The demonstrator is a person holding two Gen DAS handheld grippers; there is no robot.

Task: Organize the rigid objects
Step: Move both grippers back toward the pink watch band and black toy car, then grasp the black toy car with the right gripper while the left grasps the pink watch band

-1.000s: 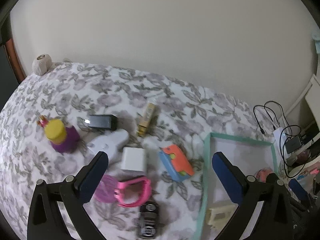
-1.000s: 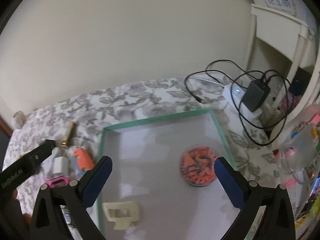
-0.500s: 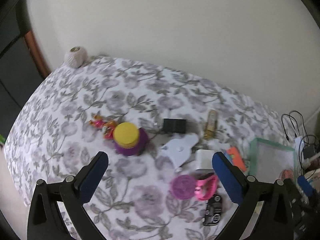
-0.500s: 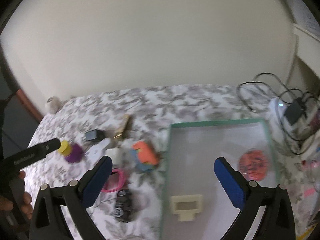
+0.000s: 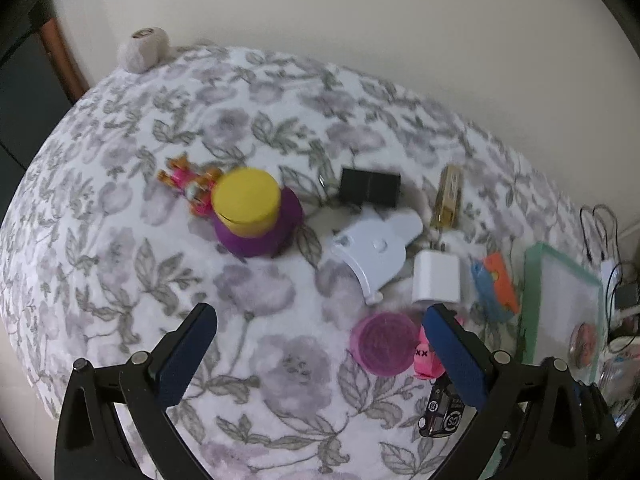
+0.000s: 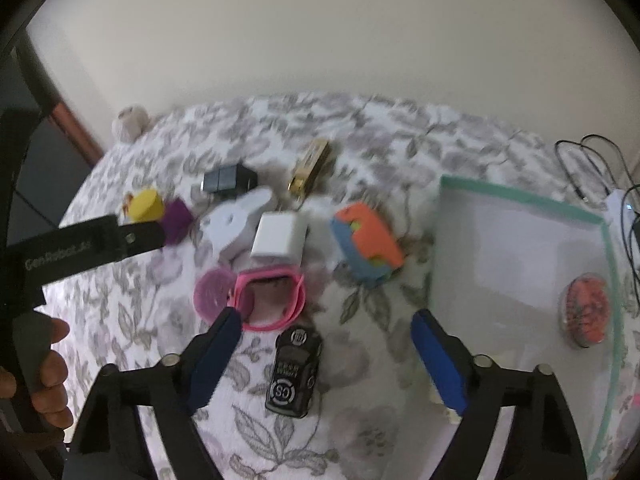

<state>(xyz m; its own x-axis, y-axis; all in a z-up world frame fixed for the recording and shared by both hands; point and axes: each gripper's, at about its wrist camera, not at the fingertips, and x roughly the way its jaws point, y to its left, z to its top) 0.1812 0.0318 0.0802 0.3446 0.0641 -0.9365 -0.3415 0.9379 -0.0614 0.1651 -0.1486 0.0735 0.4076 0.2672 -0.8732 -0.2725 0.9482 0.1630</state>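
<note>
Objects scattered on a floral cloth [image 5: 120, 240], as seen from both wrist cameras. The left gripper [image 5: 320, 344] is held above the cloth with its jaws spread wide and nothing between them; the right gripper [image 6: 326, 344] is likewise released and is held over a black toy car [image 6: 294, 372], which lies between its blue fingers [image 6: 216, 352] without contact that can be confirmed. A pink band [image 6: 270, 300] is found just beyond the car, with a purple disc [image 6: 214, 294] touching its left side. A white charger [image 6: 280, 238] is set just behind the band, and a white holder [image 6: 236, 220] lies beside the charger on the left. An orange-and-blue block [image 6: 366, 242] is placed to the right of the charger, near the left edge of a green-rimmed tray [image 6: 520, 196]. A round orange container [image 6: 586, 312] is seen inside the tray by its right edge. A black box [image 5: 370, 188] and a gold tube [image 5: 448, 196] are positioned toward the far edge of the cloth, well apart from each other. A yellow-lidded purple jar [image 5: 256, 216] stands upright left of the holder, with a small pink figure [image 5: 188, 184] lying against its far left side. A pale ball [image 5: 142, 50] rests at the far left corner. Black cables [image 6: 600, 168] are visible beyond the tray.
</note>
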